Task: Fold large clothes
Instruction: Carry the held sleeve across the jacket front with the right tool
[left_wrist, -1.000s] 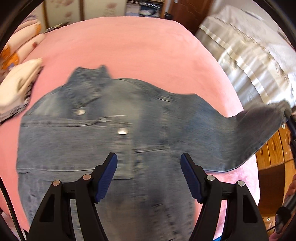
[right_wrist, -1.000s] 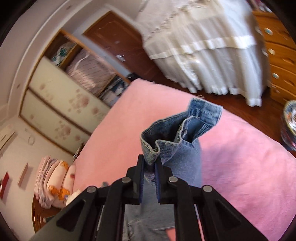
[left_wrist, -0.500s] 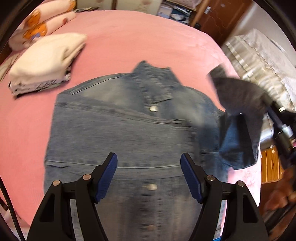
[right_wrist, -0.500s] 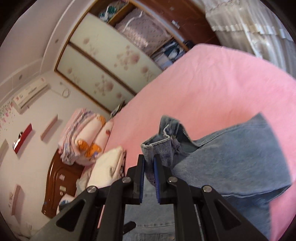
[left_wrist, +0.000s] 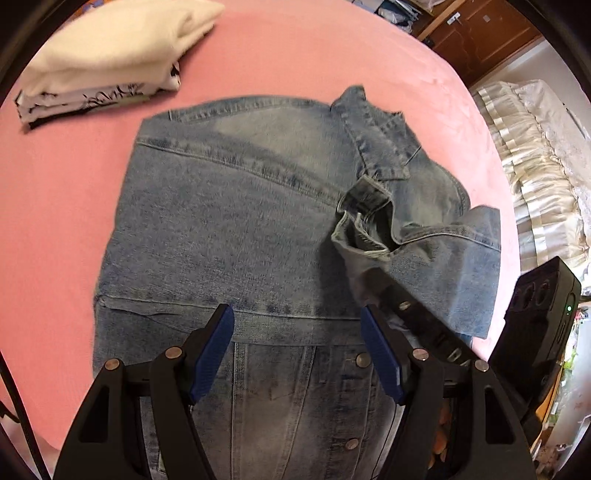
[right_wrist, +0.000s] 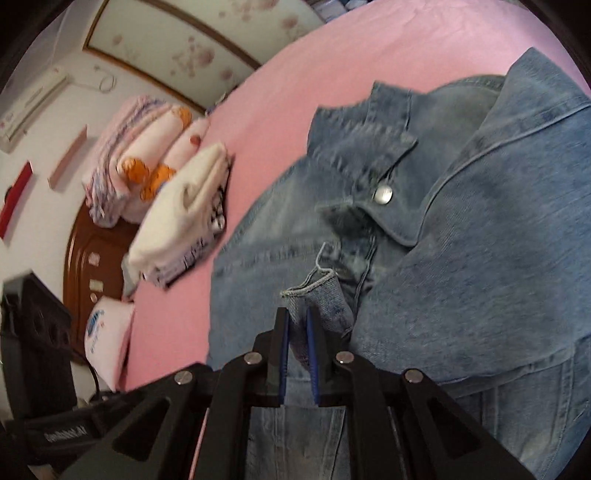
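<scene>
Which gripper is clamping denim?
The right gripper: jaws pinched on the blue denim jacket's sleeve cuff. The left gripper is open, empty.

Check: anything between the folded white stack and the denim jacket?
Nothing: only bare pink bedspread separates the folded white stack from the denim jacket, per left wrist view.

Left gripper (left_wrist: 297, 339), tilted steeply downward: blue-padded fingers (left_wrist: 216, 345) stand wide apart with nothing between them. Right gripper (right_wrist: 297, 332), angled downward: fingers (right_wrist: 282, 343) nearly closed, pinching a fold of denim cuff (right_wrist: 317, 295). In the left wrist view, the right gripper's black body enters from the lower right.
</scene>
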